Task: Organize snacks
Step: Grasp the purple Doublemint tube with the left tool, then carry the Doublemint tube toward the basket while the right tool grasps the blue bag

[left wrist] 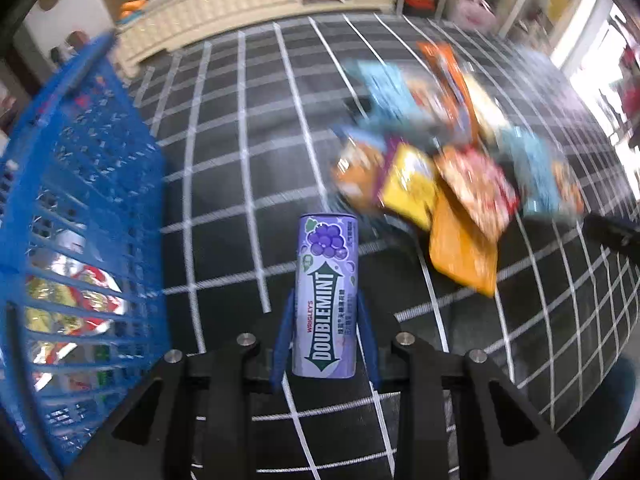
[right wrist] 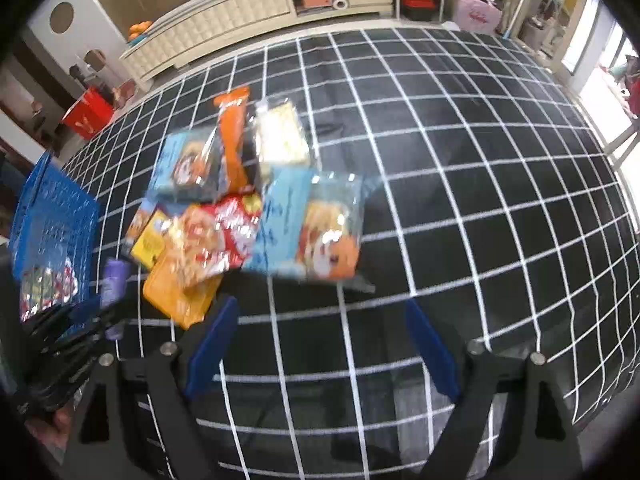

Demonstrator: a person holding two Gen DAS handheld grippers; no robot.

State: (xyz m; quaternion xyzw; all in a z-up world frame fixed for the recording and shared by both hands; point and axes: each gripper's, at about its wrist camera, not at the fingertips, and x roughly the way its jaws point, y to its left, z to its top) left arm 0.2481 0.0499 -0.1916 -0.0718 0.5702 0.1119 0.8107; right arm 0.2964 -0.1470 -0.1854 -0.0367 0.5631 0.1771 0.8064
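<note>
A purple Doublemint gum tin [left wrist: 325, 248] with a grape picture stands upright between the blue fingers of my left gripper [left wrist: 326, 294], which is shut on its sides above the black checked tablecloth [left wrist: 240, 184]. In the right wrist view the same tin [right wrist: 114, 276] shows at the left, beside the basket. A blue plastic basket [left wrist: 80, 200] with shiny snack packs inside is close on the left. A pile of snack bags [right wrist: 248, 208], blurred in the left wrist view as the pile [left wrist: 440, 152], lies mid-table. My right gripper [right wrist: 320, 306] hangs open over bare cloth just in front of the pile.
A cream cabinet [right wrist: 224, 20] runs along the far wall behind the table. A red box [right wrist: 86, 114] sits on the floor at the far left. The blue basket [right wrist: 52, 216] stands at the table's left edge. Bare checked cloth [right wrist: 480, 200] spreads to the right.
</note>
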